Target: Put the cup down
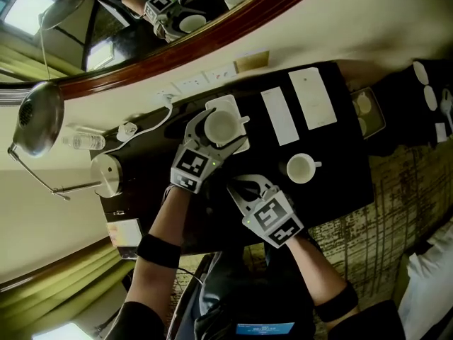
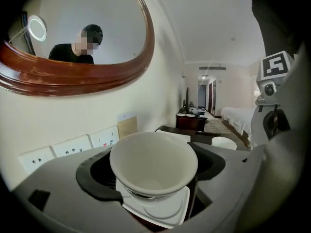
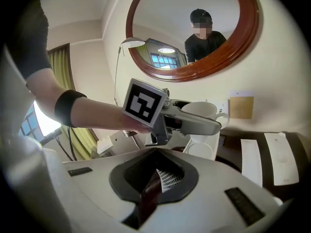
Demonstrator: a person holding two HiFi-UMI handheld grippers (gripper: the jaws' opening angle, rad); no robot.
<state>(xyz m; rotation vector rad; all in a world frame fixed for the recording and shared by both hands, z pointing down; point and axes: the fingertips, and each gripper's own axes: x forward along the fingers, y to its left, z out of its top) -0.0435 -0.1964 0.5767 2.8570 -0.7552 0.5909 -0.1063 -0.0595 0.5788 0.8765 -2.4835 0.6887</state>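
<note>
We have a plain white cup with a wide round mouth, walls that narrow toward the base and a small loop handle on one side. It sits between the jaws of the left hand-held gripper, which stand wide apart with a dark pad pressed on either side of the cup's wall. The cup hangs over a square white saucer at the back of the dark worktop, close to the wall sockets.

The left gripper view looks straight into the bowl of the cup. We see that it is empty and glossy inside, with the saucer directly below. The handle does not show there. The right gripper view gives us the cup's profile. There the handle juts out to the right, and the cup's base stands clear of the saucer rather than resting on it. Only the head view lays out the rest of the worktop. A second white cup stands well apart to the right, two white cards lie behind it, and a kettle is at the left end.

The cup is upright with its mouth facing up and its axis close to vertical. In the head view its handle points right, toward the cards.

The right hand-held gripper hangs just beside the left one. Its jaws are pressed fully together and nothing is between them.
</note>
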